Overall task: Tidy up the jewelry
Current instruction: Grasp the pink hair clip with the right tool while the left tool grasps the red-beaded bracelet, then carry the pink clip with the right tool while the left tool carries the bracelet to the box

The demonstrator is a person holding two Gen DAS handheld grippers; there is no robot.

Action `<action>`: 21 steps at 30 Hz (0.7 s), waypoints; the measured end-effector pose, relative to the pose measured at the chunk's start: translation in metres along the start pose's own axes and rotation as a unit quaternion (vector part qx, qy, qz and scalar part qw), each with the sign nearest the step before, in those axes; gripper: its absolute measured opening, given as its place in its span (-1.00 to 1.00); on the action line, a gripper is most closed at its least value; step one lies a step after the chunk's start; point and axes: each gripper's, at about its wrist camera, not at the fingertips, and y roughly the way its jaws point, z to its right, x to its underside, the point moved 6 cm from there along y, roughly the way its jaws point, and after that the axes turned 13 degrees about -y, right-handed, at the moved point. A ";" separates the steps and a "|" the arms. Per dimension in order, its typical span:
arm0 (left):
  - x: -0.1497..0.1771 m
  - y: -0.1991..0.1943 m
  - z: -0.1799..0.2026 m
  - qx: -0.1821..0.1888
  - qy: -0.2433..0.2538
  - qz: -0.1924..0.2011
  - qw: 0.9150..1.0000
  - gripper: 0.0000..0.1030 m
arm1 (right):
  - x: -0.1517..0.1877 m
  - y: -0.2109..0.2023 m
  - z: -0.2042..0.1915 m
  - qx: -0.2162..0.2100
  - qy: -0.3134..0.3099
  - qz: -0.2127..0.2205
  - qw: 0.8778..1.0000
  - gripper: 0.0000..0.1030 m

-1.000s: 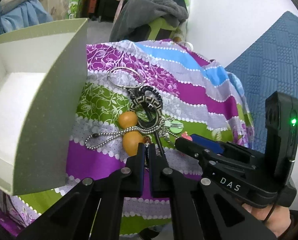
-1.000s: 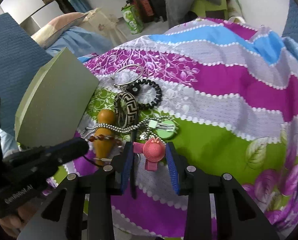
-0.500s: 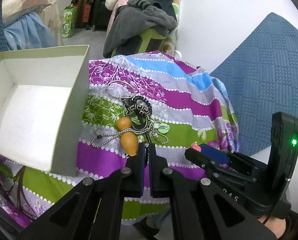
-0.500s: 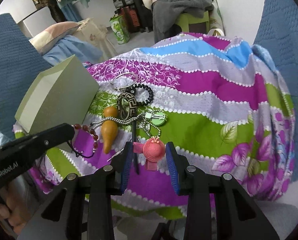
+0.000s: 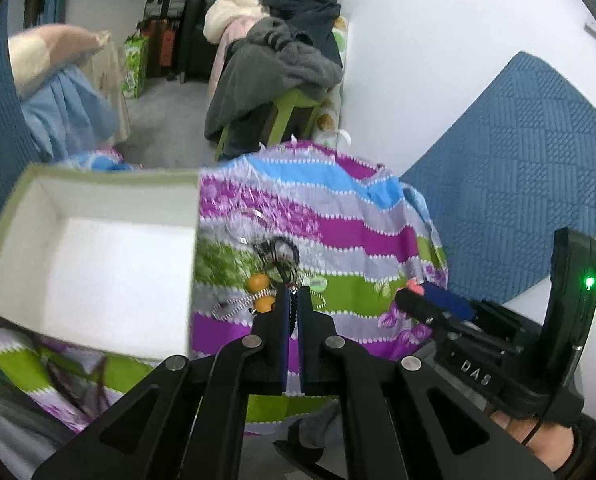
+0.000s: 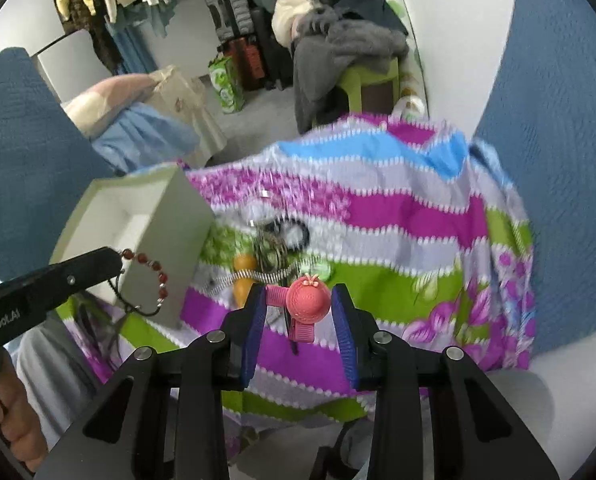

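As clamped: one bracelet (image 6: 154, 276), one hair clip (image 6: 307, 300)

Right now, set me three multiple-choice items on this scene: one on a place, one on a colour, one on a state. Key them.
1. Where does the open box sit relative to the pile of jewelry, seen from the left wrist?
A. to its left
B. to its right
C. on top of it

2. What colour is the hair clip in the right gripper?
A. green
B. pink
C. black

3. What is the left gripper doing?
A. standing wide open over the box
B. shut on a bead bracelet
C. gripping the cloth

Answers:
1 A: the box fills the left of that view, the pile is at centre.
2 B: the clip and its ribbon are pink.
3 B: the right wrist view shows red beads hanging from its closed tips.
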 end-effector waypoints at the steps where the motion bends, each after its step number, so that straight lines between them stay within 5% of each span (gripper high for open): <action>1: -0.005 -0.006 0.001 0.001 0.002 0.003 1.000 -0.99 | -0.008 -0.006 -0.001 0.001 0.000 0.006 1.000 -0.40; 12: -0.071 -0.075 -0.013 0.006 0.006 0.043 0.999 -0.98 | -0.088 -0.049 -0.036 0.008 -0.017 0.059 0.998 -0.40; 21: -0.101 -0.105 -0.067 -0.015 -0.016 0.063 0.998 -0.98 | -0.125 -0.050 -0.085 0.001 -0.039 0.083 0.996 -0.40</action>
